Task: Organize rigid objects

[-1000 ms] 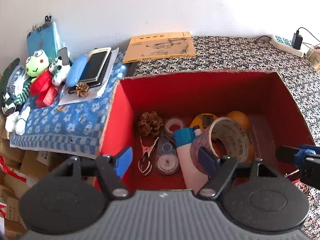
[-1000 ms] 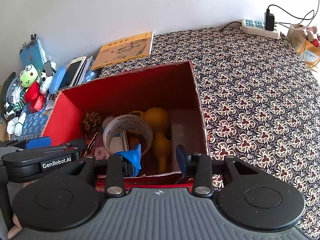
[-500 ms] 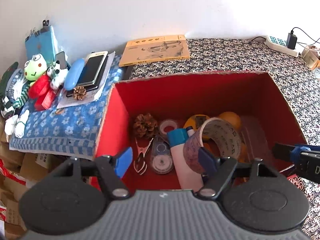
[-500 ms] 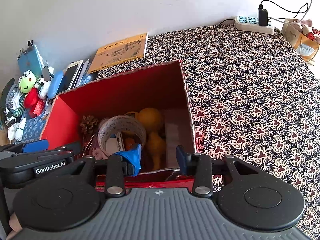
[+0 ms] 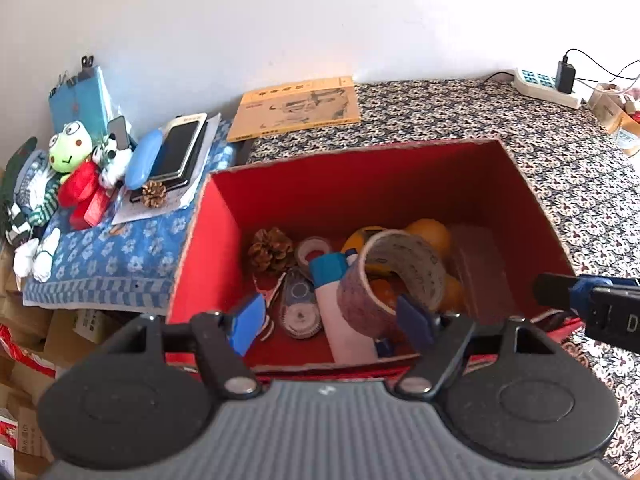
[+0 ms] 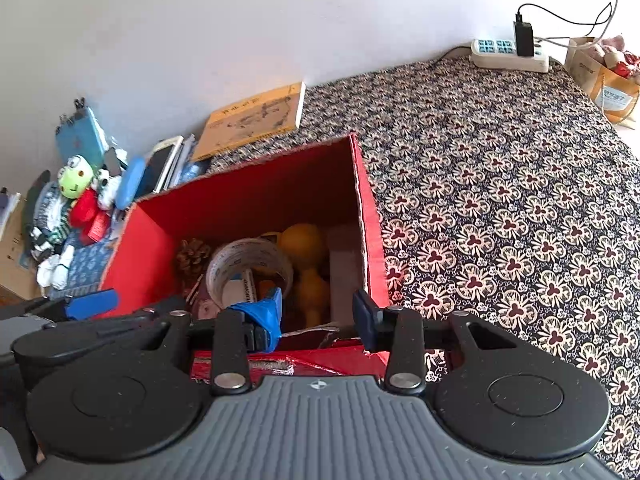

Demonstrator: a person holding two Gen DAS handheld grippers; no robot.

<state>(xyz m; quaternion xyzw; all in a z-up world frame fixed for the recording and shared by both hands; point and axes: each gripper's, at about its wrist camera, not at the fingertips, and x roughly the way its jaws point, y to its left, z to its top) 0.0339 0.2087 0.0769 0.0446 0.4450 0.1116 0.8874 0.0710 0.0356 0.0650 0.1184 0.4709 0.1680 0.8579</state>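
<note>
Patterned black-and-cream cloth covering the tabletop (image 6: 500, 184), broad and bare toward its right edge. Red cardboard box (image 5: 216, 240) next in size, open-topped, near the tabletop's left edge and front. Yellow book (image 5: 296, 110) flat at the back edge, against the wall. White power strip (image 6: 508, 56) at the back right corner, black plug in it. Blue floral cloth (image 5: 100, 264) just beyond the left edge, carrying a green frog plush (image 5: 68, 152), a phone (image 5: 180, 152) and a small pine cone (image 5: 154, 194).

Inside the box: big tape roll (image 5: 400, 276) tilted on its edge at the middle, leaning over a white tube with blue cap (image 5: 340, 300); orange ball (image 5: 430, 232) behind the roll; larger pine cone (image 5: 270, 248) toward the box's left wall; correction tape dispenser (image 5: 298, 304) flat between cone and tube.

Left tool (image 5: 332, 320) over the box's near rim, blue pads spread wide, nothing between them. Right tool (image 6: 318, 312) likewise released and empty, above the box's near right corner.
</note>
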